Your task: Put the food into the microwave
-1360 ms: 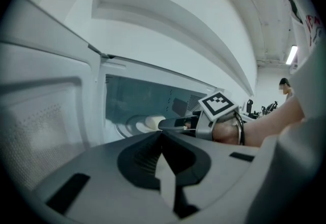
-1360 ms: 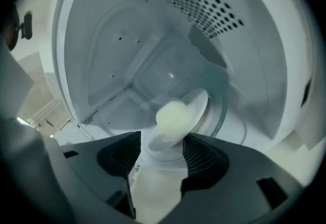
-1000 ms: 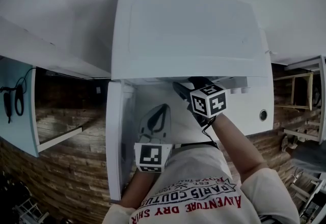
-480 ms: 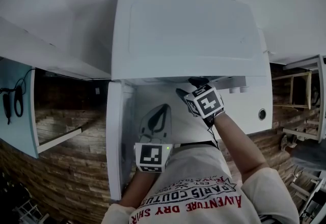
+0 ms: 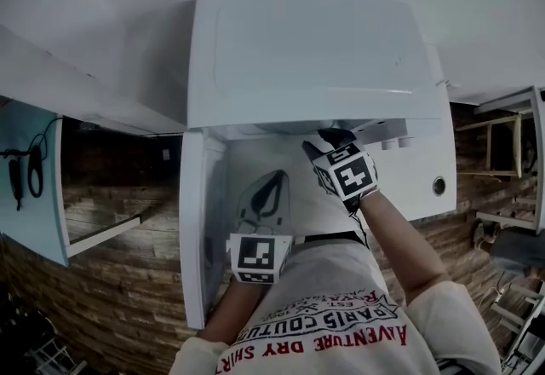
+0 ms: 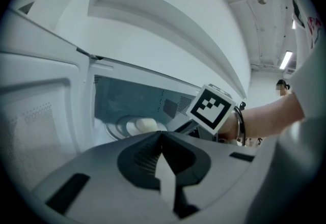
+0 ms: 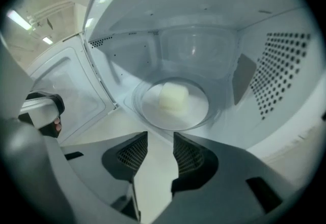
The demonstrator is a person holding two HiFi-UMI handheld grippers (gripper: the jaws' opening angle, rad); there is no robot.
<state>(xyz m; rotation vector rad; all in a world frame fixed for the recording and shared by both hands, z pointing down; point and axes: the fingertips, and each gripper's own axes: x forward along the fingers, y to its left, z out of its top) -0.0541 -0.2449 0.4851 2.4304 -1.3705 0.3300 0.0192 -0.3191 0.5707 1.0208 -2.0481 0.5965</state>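
Observation:
A white microwave (image 5: pixel 306 58) stands with its door (image 5: pixel 200 228) swung out to the left. Inside, a pale block of food (image 7: pixel 173 96) lies on the glass plate (image 7: pixel 196 115); the food (image 6: pixel 144 125) also shows in the left gripper view. My right gripper (image 7: pixel 160 139) is at the mouth of the cavity and points down at the plate. Its jaws have just been closing, still stand apart, and hold nothing. In the head view the right gripper (image 5: pixel 330 143) reaches under the microwave's top edge. My left gripper (image 6: pixel 162 135) is shut and empty beside the door, and is seen from above (image 5: pixel 274 184).
The microwave's control panel with a round knob (image 5: pixel 438 186) sits right of the cavity. The perforated side wall (image 7: pixel 285 65) lies close on the right of my right gripper. A light blue cabinet panel (image 5: pixel 30 186) stands far left and a wooden stool (image 5: pixel 502 169) far right.
The right gripper has rolled at the microwave's mouth and shifted slightly. The left gripper and the door have stayed where they were.

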